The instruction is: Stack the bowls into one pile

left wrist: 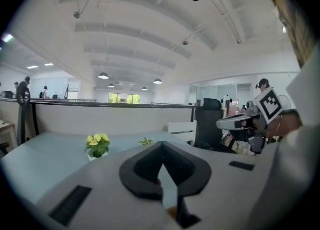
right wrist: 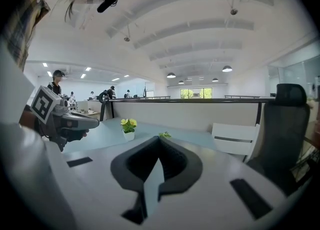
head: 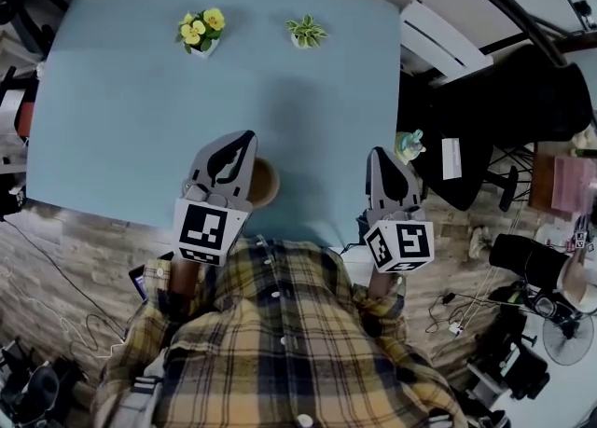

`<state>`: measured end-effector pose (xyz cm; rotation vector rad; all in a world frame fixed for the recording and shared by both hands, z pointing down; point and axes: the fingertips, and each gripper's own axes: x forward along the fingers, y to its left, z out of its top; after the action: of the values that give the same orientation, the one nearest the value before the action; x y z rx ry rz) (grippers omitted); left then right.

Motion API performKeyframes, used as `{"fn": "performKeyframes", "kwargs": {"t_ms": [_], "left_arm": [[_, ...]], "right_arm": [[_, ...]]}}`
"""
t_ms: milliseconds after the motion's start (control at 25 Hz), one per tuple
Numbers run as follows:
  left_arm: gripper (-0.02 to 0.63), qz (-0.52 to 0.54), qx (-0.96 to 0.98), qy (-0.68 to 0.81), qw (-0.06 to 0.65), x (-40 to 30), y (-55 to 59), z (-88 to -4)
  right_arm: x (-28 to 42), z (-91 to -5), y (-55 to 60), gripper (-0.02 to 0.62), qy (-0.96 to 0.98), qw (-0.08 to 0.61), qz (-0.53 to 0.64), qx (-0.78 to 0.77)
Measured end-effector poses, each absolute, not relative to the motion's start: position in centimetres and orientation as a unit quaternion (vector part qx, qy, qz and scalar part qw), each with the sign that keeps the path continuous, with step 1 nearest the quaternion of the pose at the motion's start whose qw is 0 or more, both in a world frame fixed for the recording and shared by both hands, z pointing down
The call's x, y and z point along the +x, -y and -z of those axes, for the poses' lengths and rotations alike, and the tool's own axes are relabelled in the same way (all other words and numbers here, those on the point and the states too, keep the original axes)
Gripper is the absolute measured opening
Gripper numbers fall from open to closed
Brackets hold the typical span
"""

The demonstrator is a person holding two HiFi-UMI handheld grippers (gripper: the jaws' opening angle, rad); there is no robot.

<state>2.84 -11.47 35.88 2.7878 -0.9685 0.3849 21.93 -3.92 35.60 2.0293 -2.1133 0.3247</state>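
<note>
**Blue table, one brown bowl at its near edge, both grippers shut**

Blue table [head: 121,118] fills the upper left of the head view. At its far side stand a pot of yellow flowers [head: 201,30] and a small green plant [head: 306,32], a little apart. A black chair [head: 485,128] stands to the right of the table.

The bowl [head: 268,182] is brown and sits near the front edge of the table, close to the person. It stands upright with its mouth up. It is round, so no long side shows. Its left part is hidden behind the left gripper, and I cannot tell if it is one bowl or several in a pile.

The left gripper [head: 248,136] points away from the person, over the table. Its jaws are pressed together with nothing between them. Whether it touches the bowl I cannot tell.

The right gripper [head: 376,152] is at the right edge of the table, well apart from the bowl. Its jaws are also closed tip to tip, and it holds nothing.
</note>
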Motion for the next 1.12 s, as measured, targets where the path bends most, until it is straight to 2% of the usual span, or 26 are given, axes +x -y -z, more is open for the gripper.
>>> {"fn": "performKeyframes", "kwargs": {"t_ms": [280, 1120], "left_arm": [[-0.009, -0.126, 0.930, 0.336, 0.086, 2.1, 11.5, -35.7], [-0.009, -0.129, 0.922, 0.353, 0.089, 1.3, 11.4, -35.8]], "right_arm": [[22.0, -35.6, 3.3, 0.002, 0.711, 0.074, -0.110, 0.690], [21.9, -35.7, 3.2, 0.002, 0.715, 0.077, -0.106, 0.687]]}}
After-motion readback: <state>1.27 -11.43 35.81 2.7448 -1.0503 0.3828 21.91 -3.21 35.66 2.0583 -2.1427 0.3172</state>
